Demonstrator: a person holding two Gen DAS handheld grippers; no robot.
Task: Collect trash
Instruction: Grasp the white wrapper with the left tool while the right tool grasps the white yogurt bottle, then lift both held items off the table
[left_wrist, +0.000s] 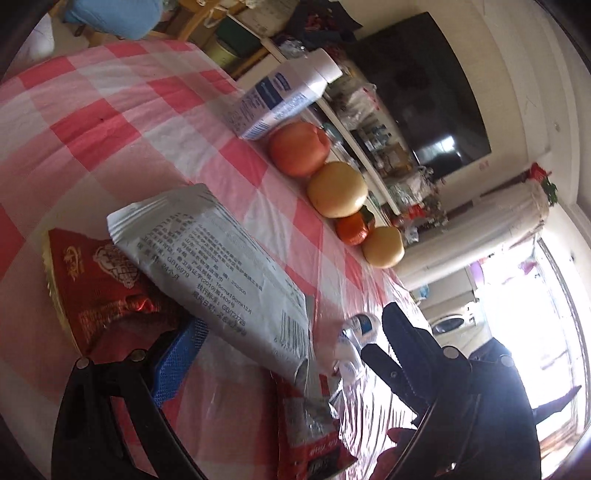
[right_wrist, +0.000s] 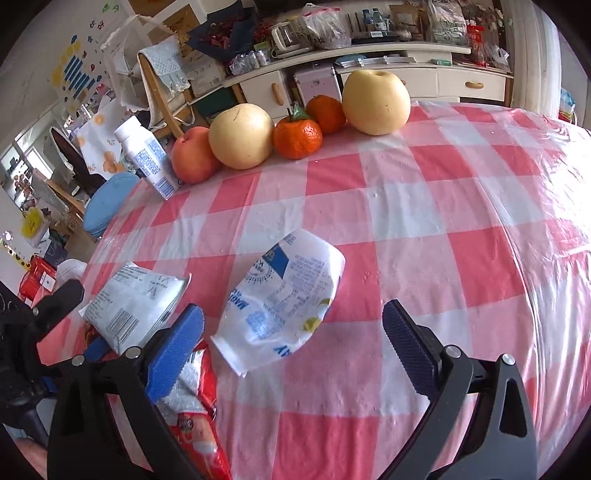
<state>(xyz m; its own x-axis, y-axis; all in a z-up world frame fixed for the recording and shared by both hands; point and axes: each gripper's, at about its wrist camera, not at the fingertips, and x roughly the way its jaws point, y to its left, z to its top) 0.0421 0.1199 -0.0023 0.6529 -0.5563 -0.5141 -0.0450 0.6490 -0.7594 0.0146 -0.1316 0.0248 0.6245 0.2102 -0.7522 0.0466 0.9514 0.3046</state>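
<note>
On the pink checked tablecloth (right_wrist: 424, 206) lies a white pouch with blue print (right_wrist: 280, 302). It sits just ahead of my right gripper (right_wrist: 291, 350), which is open, in the gap between the fingers. A red snack packet (right_wrist: 195, 417) lies under that gripper's blue finger. My left gripper (left_wrist: 288, 354) is open and straddles a silver printed packet (left_wrist: 221, 266), whose near end lies between the fingers. A red foil wrapper (left_wrist: 92, 288) lies to its left, partly under it. The same silver packet (right_wrist: 133, 306) shows at the left of the right wrist view, where the left gripper (right_wrist: 79, 321) is around it.
Along the table's far edge stand a white milk bottle (right_wrist: 147, 158), a reddish apple (right_wrist: 192, 155), two yellow pears (right_wrist: 240, 136), (right_wrist: 376, 103) and two mandarins (right_wrist: 297, 136). Beyond the edge are a blue-cushioned chair (right_wrist: 107, 203) and a cluttered cabinet (right_wrist: 369, 62).
</note>
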